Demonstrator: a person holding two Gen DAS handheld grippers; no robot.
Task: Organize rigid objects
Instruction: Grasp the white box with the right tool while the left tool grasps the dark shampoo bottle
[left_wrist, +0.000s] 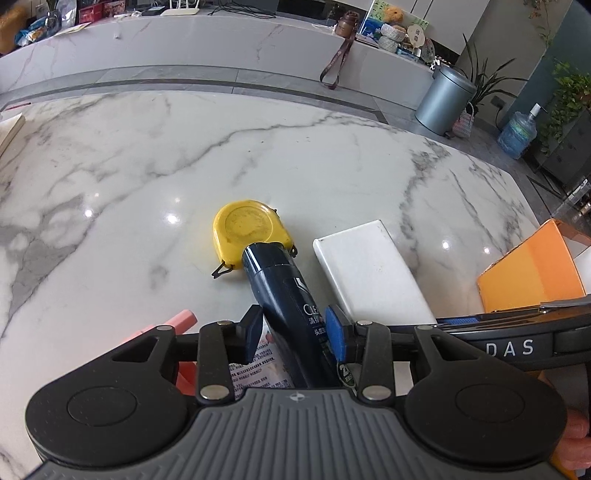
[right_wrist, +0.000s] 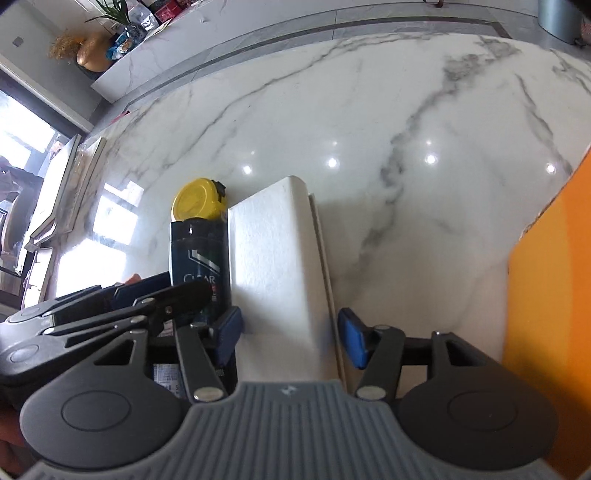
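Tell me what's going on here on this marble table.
A person is tidying items with a handheld gripper in each hand. The left gripper is shut on a dark blue shampoo bottle, its cap end at a yellow tape measure. The right gripper straddles a white box with its jaws open, not gripping. An orange box stands to the right.

White box (right_wrist: 275, 266) between parted hand-held gripper (right_wrist: 290, 336) pads

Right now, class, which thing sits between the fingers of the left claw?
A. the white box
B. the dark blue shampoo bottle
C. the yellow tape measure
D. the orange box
B: the dark blue shampoo bottle sits between the blue pads of the left claw, its cap end over the yellow tape measure.
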